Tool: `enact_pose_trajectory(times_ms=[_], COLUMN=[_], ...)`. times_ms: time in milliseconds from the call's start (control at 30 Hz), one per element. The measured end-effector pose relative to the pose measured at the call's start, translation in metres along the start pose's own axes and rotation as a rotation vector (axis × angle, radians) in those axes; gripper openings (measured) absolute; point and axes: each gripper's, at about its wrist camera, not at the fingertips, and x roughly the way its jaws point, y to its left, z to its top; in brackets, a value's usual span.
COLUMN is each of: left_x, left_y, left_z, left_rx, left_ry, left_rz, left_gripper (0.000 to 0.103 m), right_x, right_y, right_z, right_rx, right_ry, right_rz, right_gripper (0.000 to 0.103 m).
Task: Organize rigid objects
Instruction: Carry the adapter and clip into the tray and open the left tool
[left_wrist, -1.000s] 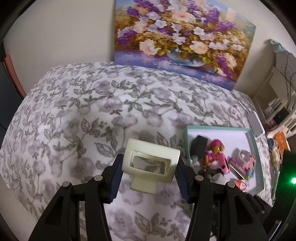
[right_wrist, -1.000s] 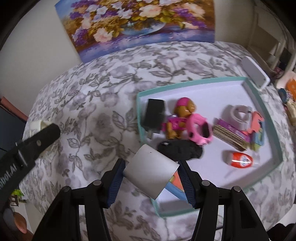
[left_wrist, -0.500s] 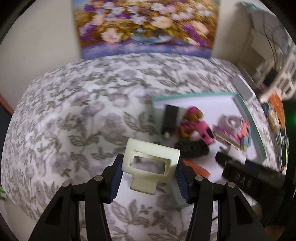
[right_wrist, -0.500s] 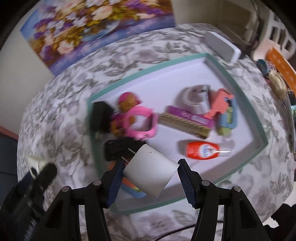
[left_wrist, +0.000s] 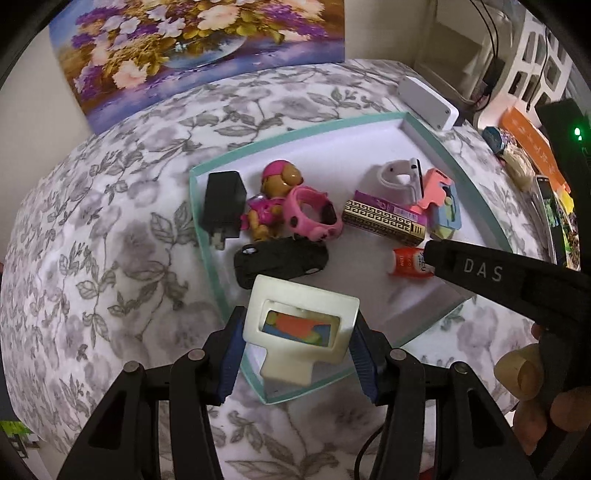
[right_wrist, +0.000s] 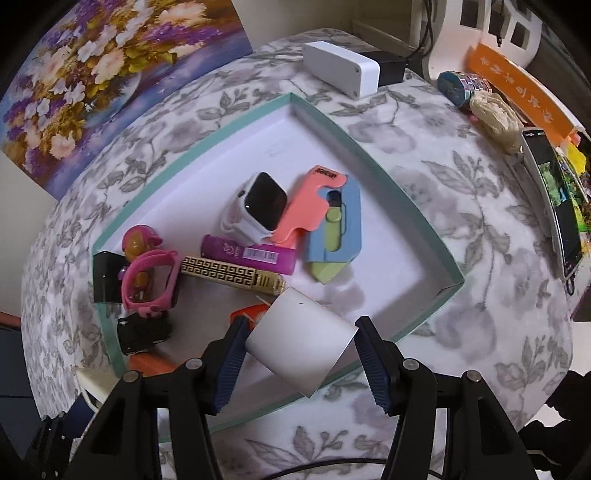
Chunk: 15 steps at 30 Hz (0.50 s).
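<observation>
The left gripper fingers pinch a cream frame-shaped piece — stub toward the camera — above the teal tray's near corner; right gripper fingers pinch a tilted white block over the same tray.

Black gripper arm, white lettering: "DAS"
Purple tube, label: barcode, digits unreadable
Coral cutter handle: dark print, unreadable
Orange box: pale characters, unreadable
Red-orange glue bottle: print unreadable
</observation>
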Motion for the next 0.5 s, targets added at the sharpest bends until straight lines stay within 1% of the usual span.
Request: enact_pose_trajectory(times_ms=[200,500], left_x=[0.008,0.015], left_y=[-0.003,-0.003], left_z=[-0.001,0.0], left_rx=[0.015,0.027], left_ry=[0.023,0.04], left_rz=[0.009,0.023], left_gripper=[0.055,0.055], right_x=[0.002,0.007], right_y=[0.001,0.017], right_z=[0.0,-0.003], right_rx=[-0.015,-0.063], right_ry=[0.002,0.019], right_rz=[0.002,0.008], right_gripper=[0.062,0.062])
